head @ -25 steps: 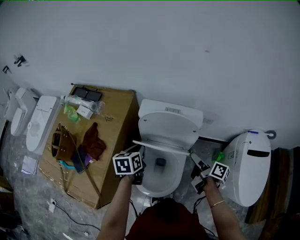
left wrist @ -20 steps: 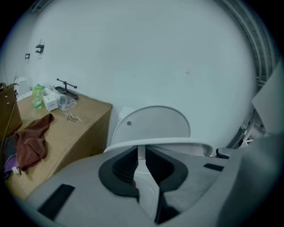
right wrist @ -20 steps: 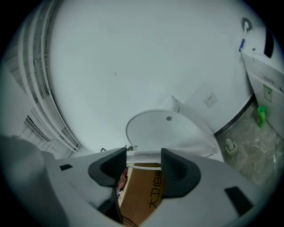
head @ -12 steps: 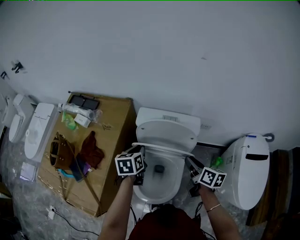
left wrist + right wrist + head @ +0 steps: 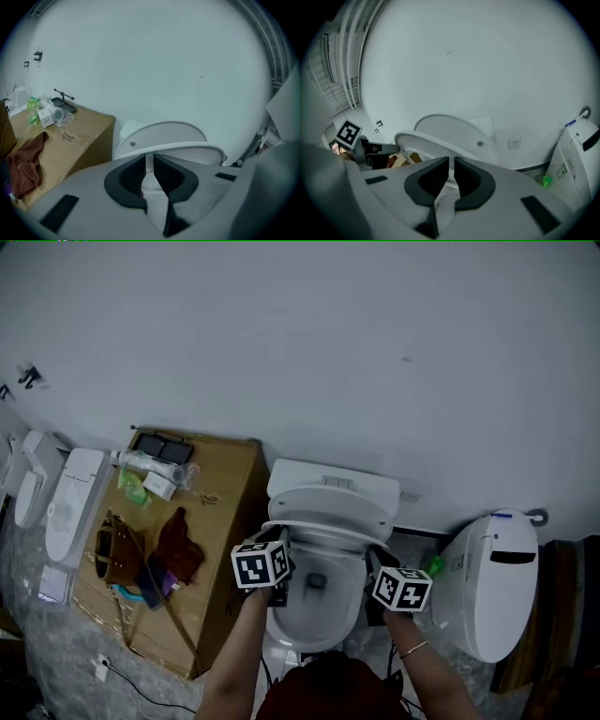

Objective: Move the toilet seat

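At seat [image 5: 197, 150], left gripper [image 5: 149, 164] (nose-down)

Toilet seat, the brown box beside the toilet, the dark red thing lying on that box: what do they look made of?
Toilet seat: probably moulded plastic. It is smooth, white and semi-gloss, with a thin, even rim; the exact material can't be told.
Box: cardboard by the look, with flat matte brown panels and crisp edges.
Cloth: soft fabric, dark red-brown and matte, lying limp in folds.
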A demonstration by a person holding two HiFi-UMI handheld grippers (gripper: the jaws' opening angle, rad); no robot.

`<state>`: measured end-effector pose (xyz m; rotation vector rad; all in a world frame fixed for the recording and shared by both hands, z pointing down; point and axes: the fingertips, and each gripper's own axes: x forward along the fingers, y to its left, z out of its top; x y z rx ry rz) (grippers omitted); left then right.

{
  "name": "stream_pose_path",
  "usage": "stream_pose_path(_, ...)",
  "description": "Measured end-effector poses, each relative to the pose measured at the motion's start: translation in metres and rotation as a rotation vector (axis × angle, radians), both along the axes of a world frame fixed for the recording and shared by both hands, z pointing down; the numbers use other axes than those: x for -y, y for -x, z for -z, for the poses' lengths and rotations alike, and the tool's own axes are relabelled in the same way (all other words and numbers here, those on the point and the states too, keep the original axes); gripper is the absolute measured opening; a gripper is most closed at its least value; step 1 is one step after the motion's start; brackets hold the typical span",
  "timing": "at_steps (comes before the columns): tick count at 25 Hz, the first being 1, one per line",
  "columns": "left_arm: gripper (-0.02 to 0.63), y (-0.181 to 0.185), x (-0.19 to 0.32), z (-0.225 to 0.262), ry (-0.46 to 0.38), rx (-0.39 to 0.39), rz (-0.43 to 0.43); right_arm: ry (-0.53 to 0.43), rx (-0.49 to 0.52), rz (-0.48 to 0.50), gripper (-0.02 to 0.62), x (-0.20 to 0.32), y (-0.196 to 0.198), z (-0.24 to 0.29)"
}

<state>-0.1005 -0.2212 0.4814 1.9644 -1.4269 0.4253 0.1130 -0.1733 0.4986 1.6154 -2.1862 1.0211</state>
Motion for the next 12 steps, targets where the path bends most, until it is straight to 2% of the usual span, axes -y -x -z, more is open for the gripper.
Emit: stream_pose_path(12, 0.071, -0.005, 0.032, 0.003, -0.027, 0.011, 0.014, -0.008, -0.104, -0.035, 0.046, 0.034, -0.001, -0.002)
